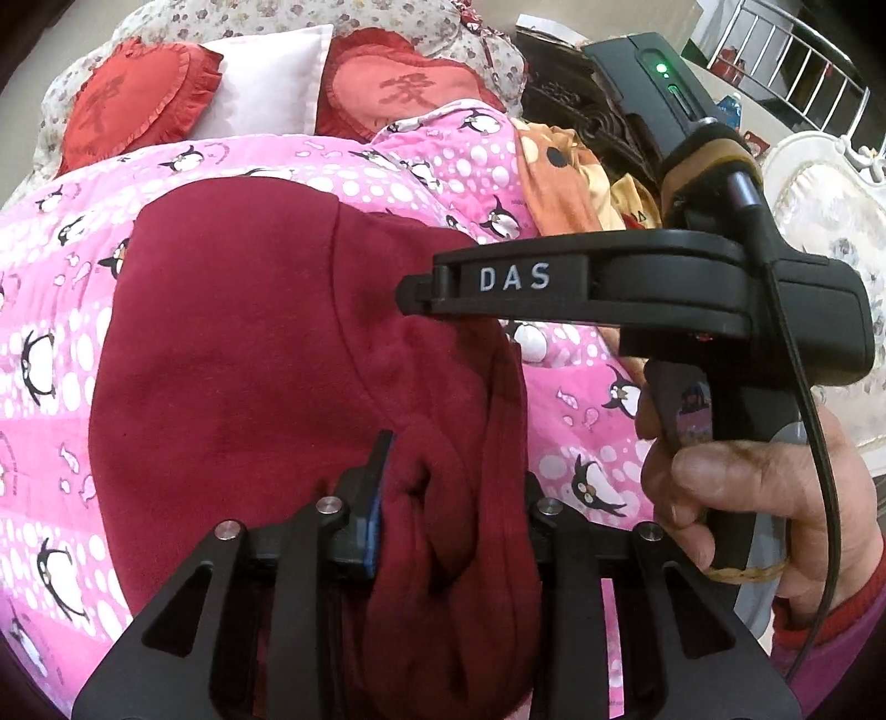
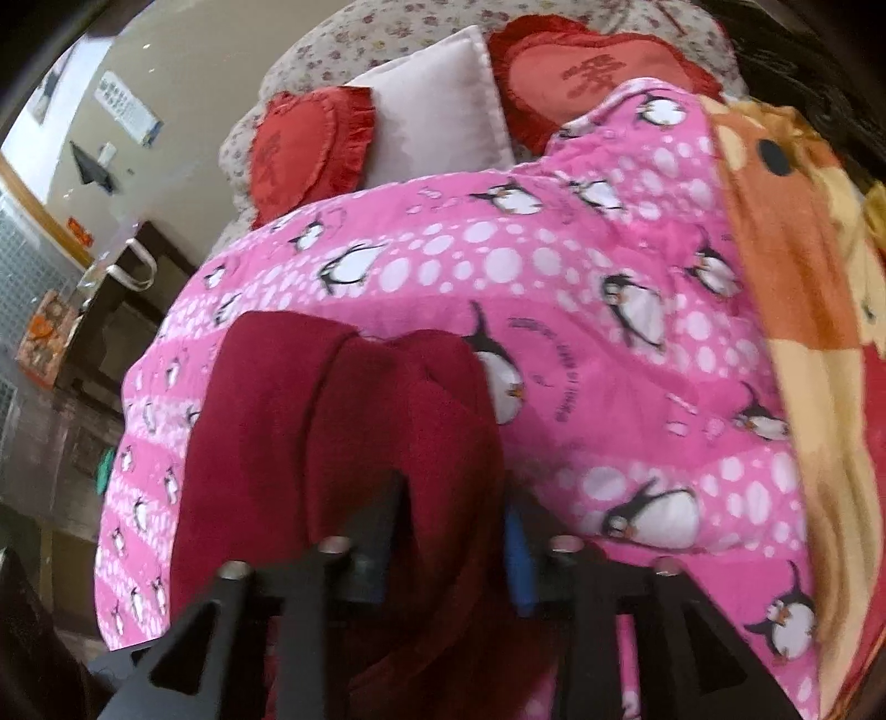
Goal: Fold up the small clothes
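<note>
A dark red garment [image 1: 249,332] lies spread on a pink penguin quilt [image 1: 55,277]. Its near edge is bunched up into a thick roll between the fingers of my left gripper [image 1: 457,498], which is shut on that roll, the blue pad pressed against it. My right gripper [image 1: 412,291] comes in from the right, held by a hand [image 1: 747,487], with its tip at the garment's right edge. In the right wrist view the red garment [image 2: 332,415] lies loosely between the fingers of the right gripper [image 2: 454,531], which stands open with a gap beside the left finger.
Two red heart cushions [image 1: 127,94] and a white pillow [image 1: 271,83] sit at the bed's head. An orange and yellow blanket [image 2: 792,277] lies along the quilt's right side. A dark bedside cabinet [image 2: 111,321] stands left of the bed. A metal railing [image 1: 775,50] is at far right.
</note>
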Demonstrator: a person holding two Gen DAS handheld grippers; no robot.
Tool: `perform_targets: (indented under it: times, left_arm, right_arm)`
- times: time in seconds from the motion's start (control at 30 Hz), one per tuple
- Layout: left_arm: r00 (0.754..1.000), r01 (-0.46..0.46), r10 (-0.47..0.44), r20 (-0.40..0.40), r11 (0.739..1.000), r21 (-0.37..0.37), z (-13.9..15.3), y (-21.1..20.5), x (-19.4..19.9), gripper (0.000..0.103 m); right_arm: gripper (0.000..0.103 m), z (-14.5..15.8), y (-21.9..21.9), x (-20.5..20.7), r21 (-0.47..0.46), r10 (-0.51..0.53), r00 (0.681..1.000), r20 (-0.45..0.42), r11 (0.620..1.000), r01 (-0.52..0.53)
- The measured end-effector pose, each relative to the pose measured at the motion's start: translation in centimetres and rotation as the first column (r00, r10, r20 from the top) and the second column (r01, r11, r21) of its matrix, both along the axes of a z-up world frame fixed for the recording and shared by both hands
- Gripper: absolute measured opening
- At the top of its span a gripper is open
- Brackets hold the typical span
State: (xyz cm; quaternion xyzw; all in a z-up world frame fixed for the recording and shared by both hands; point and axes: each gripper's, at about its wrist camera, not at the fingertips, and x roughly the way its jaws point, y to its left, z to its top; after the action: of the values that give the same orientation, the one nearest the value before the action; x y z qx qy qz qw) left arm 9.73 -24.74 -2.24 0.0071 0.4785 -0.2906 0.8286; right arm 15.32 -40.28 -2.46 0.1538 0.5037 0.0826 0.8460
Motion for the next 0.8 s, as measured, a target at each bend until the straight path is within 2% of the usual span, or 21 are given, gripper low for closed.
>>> perform_targets:
  times: [0.13, 0.2, 0.27, 0.43, 0.57, 0.63, 0.73, 0.8]
  left_arm:
    - [1.0, 0.022, -0.021, 0.011, 1.0, -0.004, 0.6, 0.1, -1.0, 0.04]
    - [0.999, 0.045, -0.045, -0.005, 0.998, -0.045, 0.9, 0.3, -1.4, 0.05]
    - [0.996, 0.08, -0.082, -0.018, 0.992, -0.097, 1.5, 0.6, -2.0, 0.055]
    - [0.989, 0.147, -0.148, 0.003, 0.981, -0.123, 3.2, 3.2, -4.0, 0.055]
    - [0.994, 0.104, -0.102, 0.029, 0.989, -0.1, 3.6, 7.2, -4.5, 0.055]
    - [0.997, 0.057, -0.054, 0.056, 0.997, -0.057, 3.4, 8.8, -4.5, 0.055]
    - [0.999, 0.014, -0.014, 0.05, 1.0, -0.006, 2.0, 10.0, -4.0, 0.055]
    - [0.999, 0.003, -0.003, 0.032, 1.0, 0.013, 0.8, 10.3, -3.8, 0.055]
  right_arm:
    - [0.038, 0.7, -0.6, -1.2, -0.008, -0.014, 1.0, 0.003, 1.0, 0.014]
    - [0.038, 1.3, -0.5, -1.6, -0.04, -0.011, 1.0, 0.016, 0.999, 0.011]
    - [0.038, 1.9, -0.2, -2.1, -0.067, -0.003, 1.0, 0.026, 0.998, 0.005]
    - [0.038, 3.8, 0.7, -3.4, -0.039, 0.021, 0.998, 0.067, 0.999, -0.018]
    - [0.039, 4.9, 2.3, -5.4, -0.018, 0.078, 0.991, 0.11, 0.997, -0.077]
    - [0.039, 4.7, 3.4, -6.3, -0.005, 0.107, 0.988, 0.11, 0.994, -0.107]
    - [0.039, 3.2, 5.1, -7.7, -0.007, 0.163, 0.982, 0.092, 0.987, -0.163]
    - [0.039, 1.7, 5.5, -8.6, -0.065, 0.166, 0.984, 0.062, 0.985, -0.162]
